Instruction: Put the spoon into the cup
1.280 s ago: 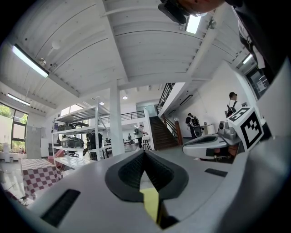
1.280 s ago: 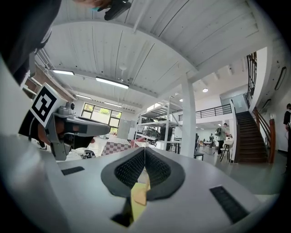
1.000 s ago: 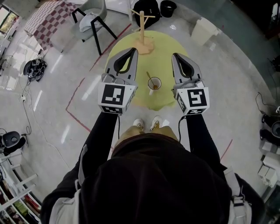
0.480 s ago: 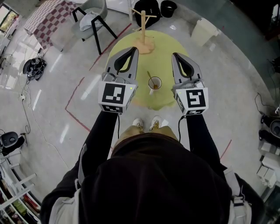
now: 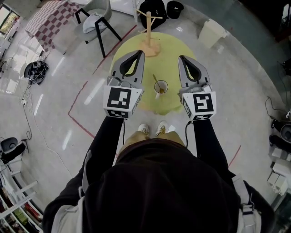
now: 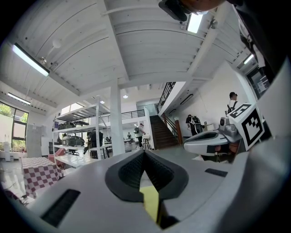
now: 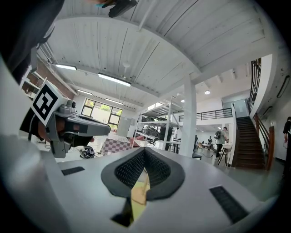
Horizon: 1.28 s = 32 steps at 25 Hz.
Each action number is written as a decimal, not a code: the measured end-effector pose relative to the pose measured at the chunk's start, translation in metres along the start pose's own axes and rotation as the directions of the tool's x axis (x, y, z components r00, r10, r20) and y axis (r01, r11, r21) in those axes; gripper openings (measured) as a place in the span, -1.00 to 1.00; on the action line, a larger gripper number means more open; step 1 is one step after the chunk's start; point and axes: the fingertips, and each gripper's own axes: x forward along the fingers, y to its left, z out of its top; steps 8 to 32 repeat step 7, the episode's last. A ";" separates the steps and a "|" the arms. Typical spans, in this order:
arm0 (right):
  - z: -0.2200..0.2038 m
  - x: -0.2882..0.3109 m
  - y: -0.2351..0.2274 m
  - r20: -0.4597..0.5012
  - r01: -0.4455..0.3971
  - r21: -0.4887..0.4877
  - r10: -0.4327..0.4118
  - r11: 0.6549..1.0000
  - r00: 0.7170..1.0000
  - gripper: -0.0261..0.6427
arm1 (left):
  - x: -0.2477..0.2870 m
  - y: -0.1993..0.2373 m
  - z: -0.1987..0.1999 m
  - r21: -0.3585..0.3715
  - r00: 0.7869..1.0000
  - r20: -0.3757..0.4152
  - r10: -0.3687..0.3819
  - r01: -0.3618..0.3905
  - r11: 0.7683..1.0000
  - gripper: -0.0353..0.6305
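Observation:
In the head view a clear cup (image 5: 160,86) stands on the round yellow table (image 5: 173,50), between my two grippers. The spoon (image 5: 156,80) stands inside it, its handle leaning out to the upper left. My left gripper (image 5: 139,54) hovers level to the left of the cup, jaws together and empty. My right gripper (image 5: 181,58) hovers to the cup's right, likewise shut with nothing held. In the left gripper view the pads meet at the tip of the left gripper (image 6: 144,152). The right gripper view shows the same on the right gripper (image 7: 145,150).
A wooden peg stand (image 5: 148,27) rises at the table's far side. Beyond it are a black-legged chair (image 5: 93,20), a checkered cloth (image 5: 50,18), dark bins (image 5: 154,10) and a white box (image 5: 212,31). Red tape lines (image 5: 79,120) cross the floor.

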 end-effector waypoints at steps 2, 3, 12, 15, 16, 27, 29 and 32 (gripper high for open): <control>0.001 -0.001 -0.001 0.001 0.001 0.001 -0.001 1.000 1.000 -0.84 | 0.001 -0.001 0.002 0.001 1.000 0.001 -0.002 0.002 1.000 -0.85; 0.001 -0.002 -0.002 0.001 0.002 0.001 -0.002 1.000 1.000 -0.84 | 0.001 -0.002 0.002 0.002 1.000 0.001 -0.002 0.002 1.000 -0.85; -0.004 -0.002 -0.011 0.000 0.008 0.005 -0.008 1.000 1.000 -0.84 | 0.009 -0.007 -0.001 0.004 1.000 -0.003 -0.005 0.005 1.000 -0.85; -0.004 -0.002 -0.011 0.000 0.008 0.005 -0.008 1.000 1.000 -0.84 | 0.009 -0.007 -0.001 0.004 1.000 -0.003 -0.005 0.005 1.000 -0.85; -0.004 -0.002 -0.011 0.000 0.008 0.005 -0.008 1.000 1.000 -0.84 | 0.009 -0.007 -0.001 0.004 1.000 -0.003 -0.005 0.005 1.000 -0.85; -0.004 -0.002 -0.011 0.000 0.008 0.005 -0.008 1.000 1.000 -0.84 | 0.009 -0.007 -0.001 0.004 1.000 -0.003 -0.005 0.005 1.000 -0.85; -0.004 -0.002 -0.011 0.000 0.008 0.005 -0.008 1.000 1.000 -0.84 | 0.009 -0.007 -0.001 0.004 1.000 -0.003 -0.005 0.005 1.000 -0.85; -0.004 -0.002 -0.011 0.000 0.008 0.005 -0.008 1.000 1.000 -0.84 | 0.009 -0.007 -0.001 0.004 1.000 -0.003 -0.005 0.005 1.000 -0.85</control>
